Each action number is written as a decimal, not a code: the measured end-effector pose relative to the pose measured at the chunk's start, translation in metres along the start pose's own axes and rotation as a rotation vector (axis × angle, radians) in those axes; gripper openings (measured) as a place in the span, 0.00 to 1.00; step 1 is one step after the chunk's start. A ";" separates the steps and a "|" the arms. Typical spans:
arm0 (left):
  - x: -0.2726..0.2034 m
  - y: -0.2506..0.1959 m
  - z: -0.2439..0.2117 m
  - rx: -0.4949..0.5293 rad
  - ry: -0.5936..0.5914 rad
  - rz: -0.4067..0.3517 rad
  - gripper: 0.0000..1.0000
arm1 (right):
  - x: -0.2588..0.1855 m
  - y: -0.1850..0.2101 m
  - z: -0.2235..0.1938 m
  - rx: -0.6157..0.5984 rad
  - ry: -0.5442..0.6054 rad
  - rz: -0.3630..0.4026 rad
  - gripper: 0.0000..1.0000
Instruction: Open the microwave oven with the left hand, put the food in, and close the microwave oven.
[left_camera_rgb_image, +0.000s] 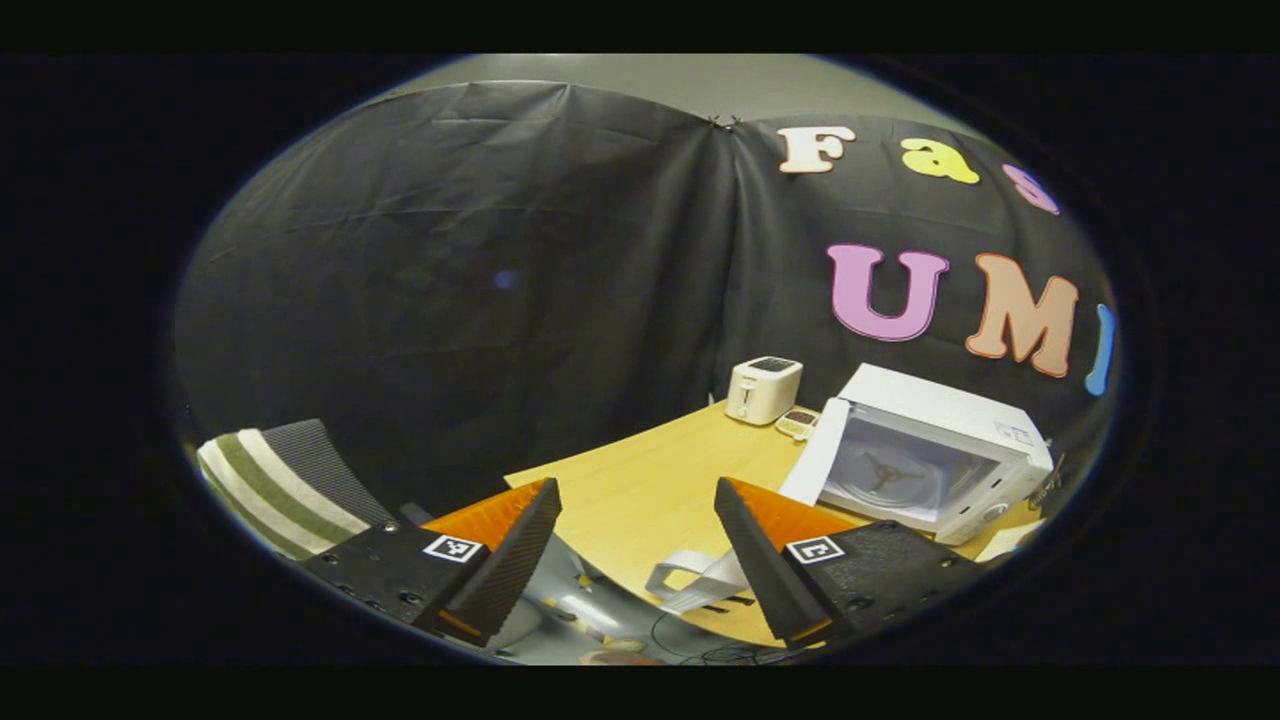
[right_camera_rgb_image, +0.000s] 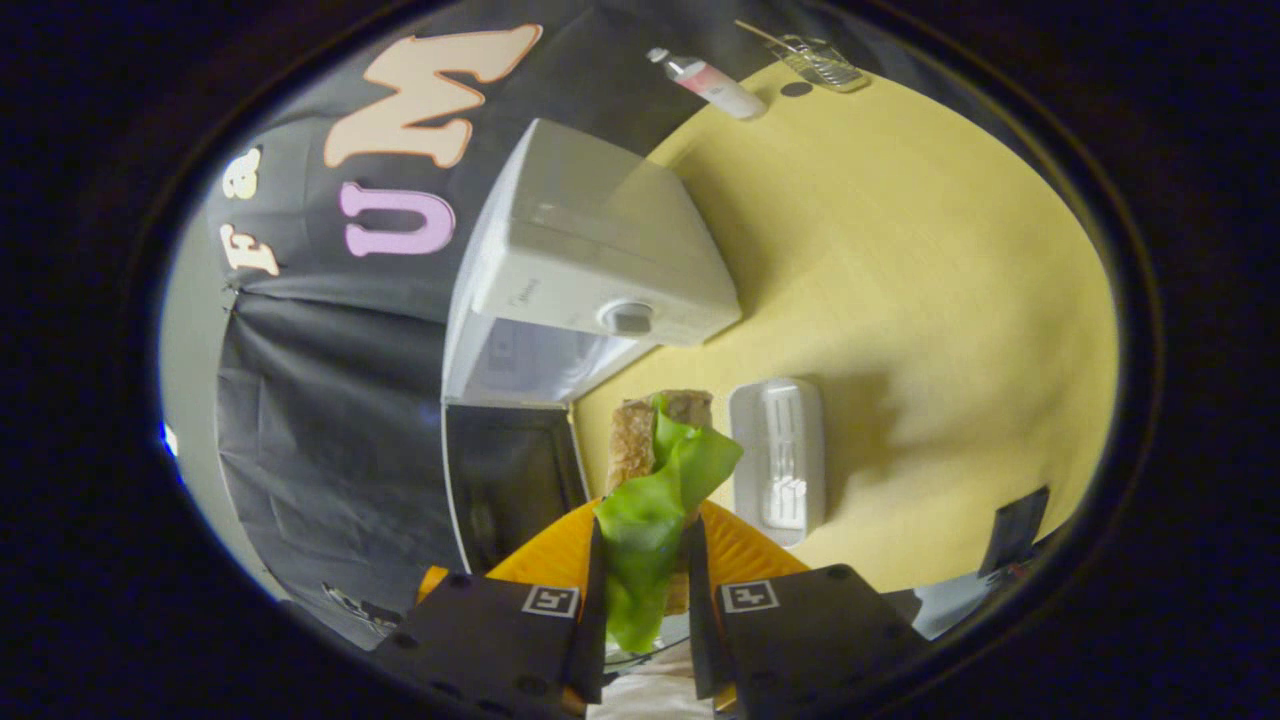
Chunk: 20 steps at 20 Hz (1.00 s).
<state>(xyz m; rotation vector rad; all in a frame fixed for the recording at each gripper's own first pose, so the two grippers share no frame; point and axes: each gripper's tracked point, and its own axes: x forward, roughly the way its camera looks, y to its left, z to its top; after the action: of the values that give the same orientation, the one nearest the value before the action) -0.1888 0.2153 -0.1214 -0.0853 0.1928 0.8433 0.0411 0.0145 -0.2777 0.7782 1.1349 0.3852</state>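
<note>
Right gripper view: right gripper (right_camera_rgb_image: 645, 560) jaws clamp sandwich (right_camera_rgb_image: 655, 470); left gripper (left_camera_rgb_image: 635, 545) jaws wide, empty; microwave (left_camera_rgb_image: 925, 455) open.

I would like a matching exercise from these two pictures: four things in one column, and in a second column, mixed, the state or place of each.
Things:
1. microwave oven
2. sandwich
3. left gripper
4. toaster

States or places:
A. open, holding nothing
B. door swung open, nothing on the turntable
C. held between the right gripper's fingers
D. standing at the far corner of the table, by the black cloth

Pairs: 1-B, 2-C, 3-A, 4-D
</note>
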 end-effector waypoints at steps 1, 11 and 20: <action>0.006 -0.002 0.002 -0.002 0.000 -0.016 0.90 | 0.001 0.010 -0.003 -0.001 -0.020 0.011 0.37; 0.078 -0.002 0.026 0.049 0.005 -0.232 0.90 | 0.088 0.113 -0.057 0.051 -0.267 0.139 0.37; 0.120 -0.016 0.021 0.095 0.036 -0.384 0.94 | 0.168 0.129 -0.024 0.105 -0.489 0.089 0.37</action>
<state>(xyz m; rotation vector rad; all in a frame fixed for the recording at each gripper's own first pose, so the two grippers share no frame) -0.0960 0.2955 -0.1255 -0.0459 0.2410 0.4499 0.0990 0.2183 -0.3001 0.9547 0.6673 0.1933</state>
